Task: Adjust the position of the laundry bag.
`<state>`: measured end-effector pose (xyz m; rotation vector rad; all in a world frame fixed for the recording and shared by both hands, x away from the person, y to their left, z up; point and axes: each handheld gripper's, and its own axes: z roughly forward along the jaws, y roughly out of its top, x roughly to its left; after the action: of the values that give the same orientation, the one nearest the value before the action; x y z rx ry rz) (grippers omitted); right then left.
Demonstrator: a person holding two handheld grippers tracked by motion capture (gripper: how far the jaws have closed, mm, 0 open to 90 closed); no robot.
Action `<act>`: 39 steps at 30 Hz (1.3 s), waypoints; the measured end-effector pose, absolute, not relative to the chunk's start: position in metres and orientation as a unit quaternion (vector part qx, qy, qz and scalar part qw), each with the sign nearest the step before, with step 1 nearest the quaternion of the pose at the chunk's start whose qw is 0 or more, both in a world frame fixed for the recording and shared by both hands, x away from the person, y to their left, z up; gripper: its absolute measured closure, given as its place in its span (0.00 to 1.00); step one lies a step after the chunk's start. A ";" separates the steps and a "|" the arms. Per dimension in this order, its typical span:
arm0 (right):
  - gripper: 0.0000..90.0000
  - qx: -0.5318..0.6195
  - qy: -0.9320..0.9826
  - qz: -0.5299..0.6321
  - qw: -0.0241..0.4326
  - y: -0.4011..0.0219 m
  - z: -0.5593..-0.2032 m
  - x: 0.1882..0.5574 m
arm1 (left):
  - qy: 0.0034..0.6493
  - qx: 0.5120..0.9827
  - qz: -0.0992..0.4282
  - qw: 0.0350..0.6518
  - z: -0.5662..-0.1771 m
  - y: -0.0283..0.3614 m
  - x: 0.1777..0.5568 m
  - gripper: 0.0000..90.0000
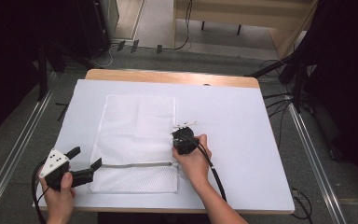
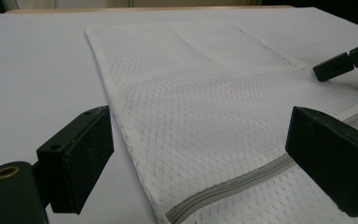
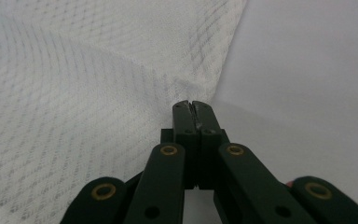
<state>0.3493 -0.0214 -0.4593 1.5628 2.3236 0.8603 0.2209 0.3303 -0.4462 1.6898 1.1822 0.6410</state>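
The mesh bag (image 1: 137, 142) lies flat on the surface (image 1: 242, 116), left of its centre. Its zipper (image 1: 135, 164) crosses the near end from 9 to 3 o'clock. The left claw (image 1: 85, 161) sits at the bag's 8 o'clock, the right claw (image 1: 176, 136) at its 3 o'clock edge.

A white sheet (image 1: 242, 140) covers the desk (image 1: 168, 75) beneath both tongs, leaving a strip of bare wood along the edge far beyond them. Past that edge, black cables (image 1: 182, 44) run over a grey floor (image 1: 214, 60). Metal rails (image 1: 9, 158) flank the desk outside each pair of tongs.
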 end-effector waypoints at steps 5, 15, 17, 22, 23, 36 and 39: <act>1.00 0.549 0.768 0.320 0.076 -0.037 -0.461 0.350 | 0.484 0.690 0.262 0.470 -0.446 0.331 0.221 0.08; 1.00 0.564 0.746 0.347 0.070 -0.079 -0.448 0.343 | 0.487 0.687 0.258 0.474 -0.447 0.330 0.220 0.08; 1.00 0.564 0.743 0.351 0.075 -0.089 -0.445 0.342 | 0.487 0.686 0.258 0.475 -0.447 0.330 0.219 0.08; 1.00 0.570 0.736 0.358 0.075 -0.115 -0.441 0.337 | 0.486 0.687 0.256 0.475 -0.447 0.328 0.218 0.08; 1.00 0.571 0.734 0.360 0.075 -0.120 -0.441 0.335 | 0.487 0.687 0.255 0.475 -0.447 0.328 0.218 0.08; 1.00 0.588 0.714 0.372 0.079 -0.171 -0.444 0.331 | 0.488 0.692 0.244 0.472 -0.451 0.321 0.218 0.08; 1.00 0.588 0.712 0.374 0.080 -0.176 -0.446 0.330 | 0.488 0.693 0.245 0.471 -0.451 0.320 0.218 0.08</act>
<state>0.3302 -0.1755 -0.4460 1.7589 2.1304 1.1187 0.2178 0.3203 -0.4515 1.6972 1.1946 0.5996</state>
